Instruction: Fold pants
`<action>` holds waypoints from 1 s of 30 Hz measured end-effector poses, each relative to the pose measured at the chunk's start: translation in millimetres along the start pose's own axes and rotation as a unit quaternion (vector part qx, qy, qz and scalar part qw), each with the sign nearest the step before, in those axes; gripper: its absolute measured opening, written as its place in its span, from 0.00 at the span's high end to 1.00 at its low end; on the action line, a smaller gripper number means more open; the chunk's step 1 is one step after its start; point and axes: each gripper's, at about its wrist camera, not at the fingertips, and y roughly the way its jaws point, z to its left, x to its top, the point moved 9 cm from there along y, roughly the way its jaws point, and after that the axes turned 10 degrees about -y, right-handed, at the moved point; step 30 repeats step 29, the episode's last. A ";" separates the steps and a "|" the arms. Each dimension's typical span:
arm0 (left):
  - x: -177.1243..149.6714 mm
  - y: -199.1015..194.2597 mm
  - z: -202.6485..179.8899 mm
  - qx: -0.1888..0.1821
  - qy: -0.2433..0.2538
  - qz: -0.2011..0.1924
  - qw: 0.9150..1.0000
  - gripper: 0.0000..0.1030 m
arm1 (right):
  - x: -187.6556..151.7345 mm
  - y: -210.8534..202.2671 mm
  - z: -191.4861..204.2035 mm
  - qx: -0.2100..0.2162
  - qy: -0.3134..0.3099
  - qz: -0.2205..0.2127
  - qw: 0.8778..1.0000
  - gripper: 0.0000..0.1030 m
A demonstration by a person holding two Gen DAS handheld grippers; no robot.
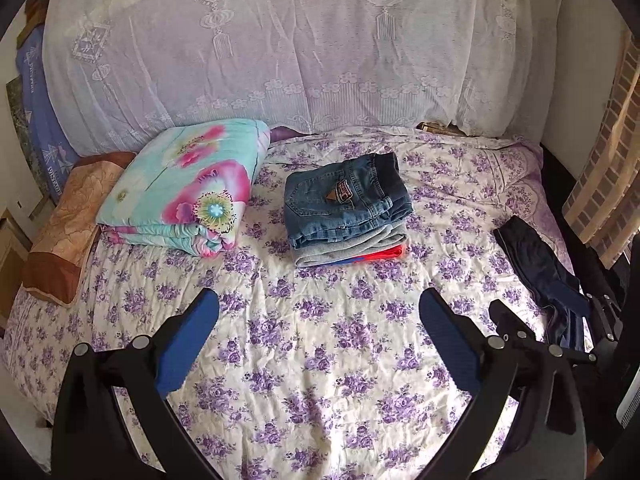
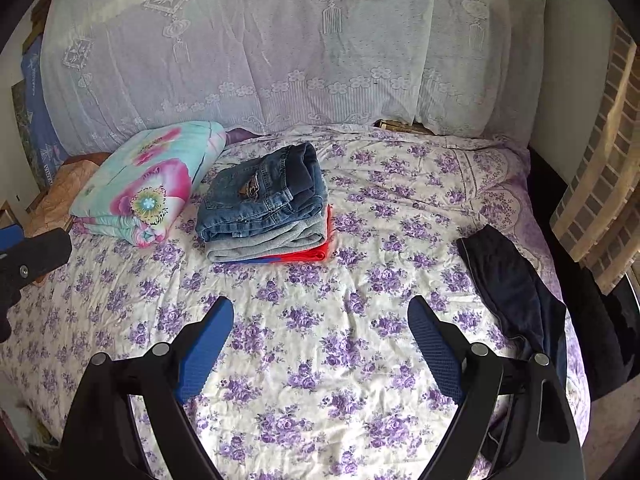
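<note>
A stack of folded clothes lies mid-bed, blue jeans on top, grey and red garments beneath; it also shows in the right wrist view. Dark navy pants lie unfolded at the bed's right edge, and show in the right wrist view hanging partly over the side. My left gripper is open and empty above the sheet, in front of the stack. My right gripper is open and empty, just left of the dark pants. The right gripper's arm shows in the left view.
The bed has a purple-flowered sheet. A folded floral quilt and a brown pillow lie at the left. A lace-covered pile of bedding rises behind. A curtain hangs at the right.
</note>
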 end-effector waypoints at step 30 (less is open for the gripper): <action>2.9 14.4 4.8 -0.008 -0.002 0.016 1.000 0.05 | 0.9 -0.9 -0.2 -0.003 -0.001 0.000 1.000 0.13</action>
